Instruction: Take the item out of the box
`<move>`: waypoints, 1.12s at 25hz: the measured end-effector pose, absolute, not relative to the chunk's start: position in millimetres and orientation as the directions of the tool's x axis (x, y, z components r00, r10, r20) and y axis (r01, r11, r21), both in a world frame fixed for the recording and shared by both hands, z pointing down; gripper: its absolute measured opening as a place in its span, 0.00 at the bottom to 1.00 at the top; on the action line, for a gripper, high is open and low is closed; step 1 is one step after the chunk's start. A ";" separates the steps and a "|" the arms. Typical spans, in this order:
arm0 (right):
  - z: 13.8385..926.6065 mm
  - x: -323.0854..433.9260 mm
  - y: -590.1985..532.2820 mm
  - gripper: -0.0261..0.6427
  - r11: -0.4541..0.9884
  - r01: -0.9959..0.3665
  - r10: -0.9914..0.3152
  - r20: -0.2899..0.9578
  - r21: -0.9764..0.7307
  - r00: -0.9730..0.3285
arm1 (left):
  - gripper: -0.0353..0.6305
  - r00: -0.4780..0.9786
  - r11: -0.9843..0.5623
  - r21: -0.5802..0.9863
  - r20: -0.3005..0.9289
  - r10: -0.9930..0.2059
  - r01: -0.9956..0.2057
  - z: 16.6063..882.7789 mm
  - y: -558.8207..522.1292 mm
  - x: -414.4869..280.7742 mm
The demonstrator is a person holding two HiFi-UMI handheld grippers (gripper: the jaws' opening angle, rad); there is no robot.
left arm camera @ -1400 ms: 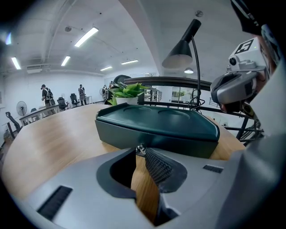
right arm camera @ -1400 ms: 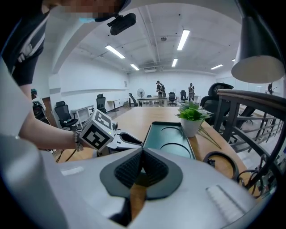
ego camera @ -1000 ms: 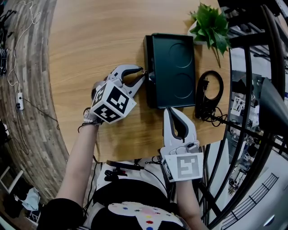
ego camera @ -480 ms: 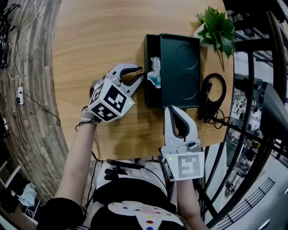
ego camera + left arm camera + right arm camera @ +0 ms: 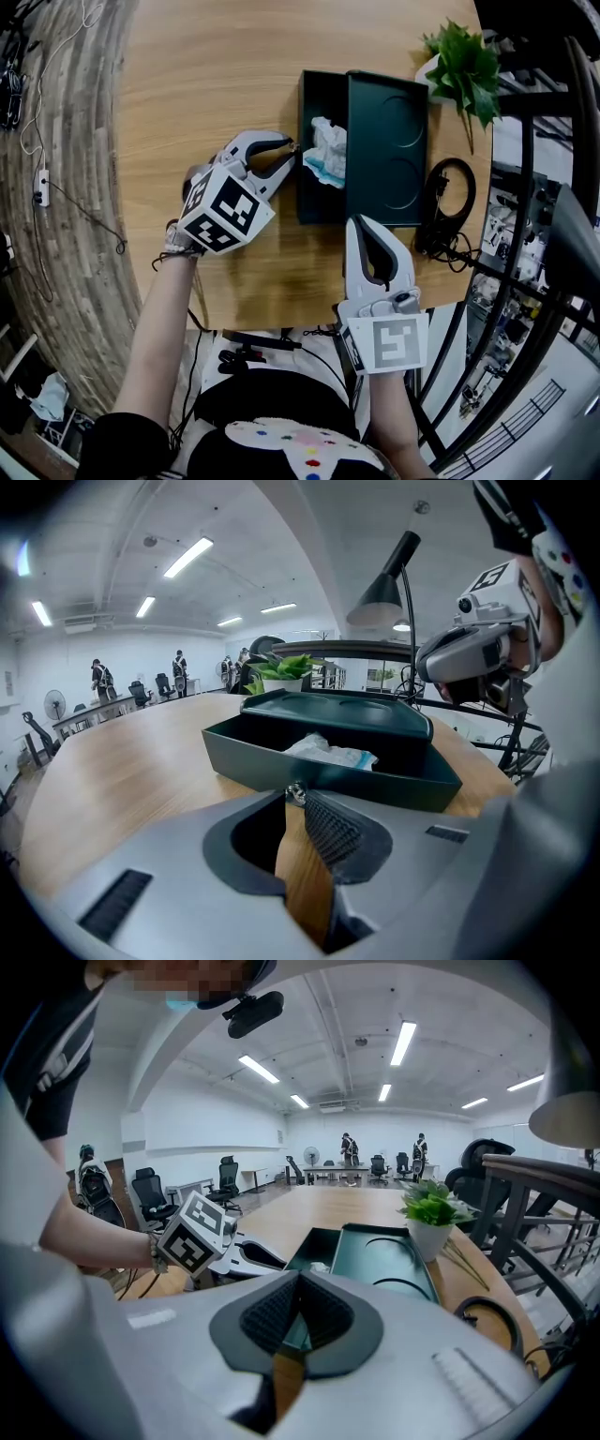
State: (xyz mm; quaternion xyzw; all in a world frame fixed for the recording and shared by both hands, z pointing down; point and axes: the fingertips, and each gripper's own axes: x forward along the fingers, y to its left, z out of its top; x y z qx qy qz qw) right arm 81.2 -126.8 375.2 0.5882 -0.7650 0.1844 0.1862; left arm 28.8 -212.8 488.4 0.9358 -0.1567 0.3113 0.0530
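A crumpled white wrapper with blue edging [image 5: 323, 150] lies in the dark green box [image 5: 306, 202], at 9 o'clock from its slid-aside lid [image 5: 386, 141]. The left gripper [image 5: 292, 156] narrowly pinches the box's small metal pull [image 5: 296, 792]. The right gripper [image 5: 362, 223], at the box's 6 o'clock, has its jaws pressed together, empty.

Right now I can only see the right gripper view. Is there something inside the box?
Observer: Yes, a crumpled white and blue item lies in the box, in its uncovered part.
Operator: What's the other hand-held gripper doing?
Observer: The left hand-held gripper pinches a small metal knob on the box's side.
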 end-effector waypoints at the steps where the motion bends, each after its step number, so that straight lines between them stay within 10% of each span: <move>1: 375.2 80.0 -127.5 0.05 0.243 -0.968 -0.831 0.502 -0.061 -0.240 | 0.15 0.757 -0.944 0.003 0.598 -0.262 -0.329 488.6 -212.6 27.1; 28: 372.1 65.4 -136.7 0.05 0.284 -0.959 -0.833 0.493 -0.011 -0.252 | 0.15 0.750 -0.941 -0.001 0.603 -0.271 -0.339 490.2 -213.5 9.2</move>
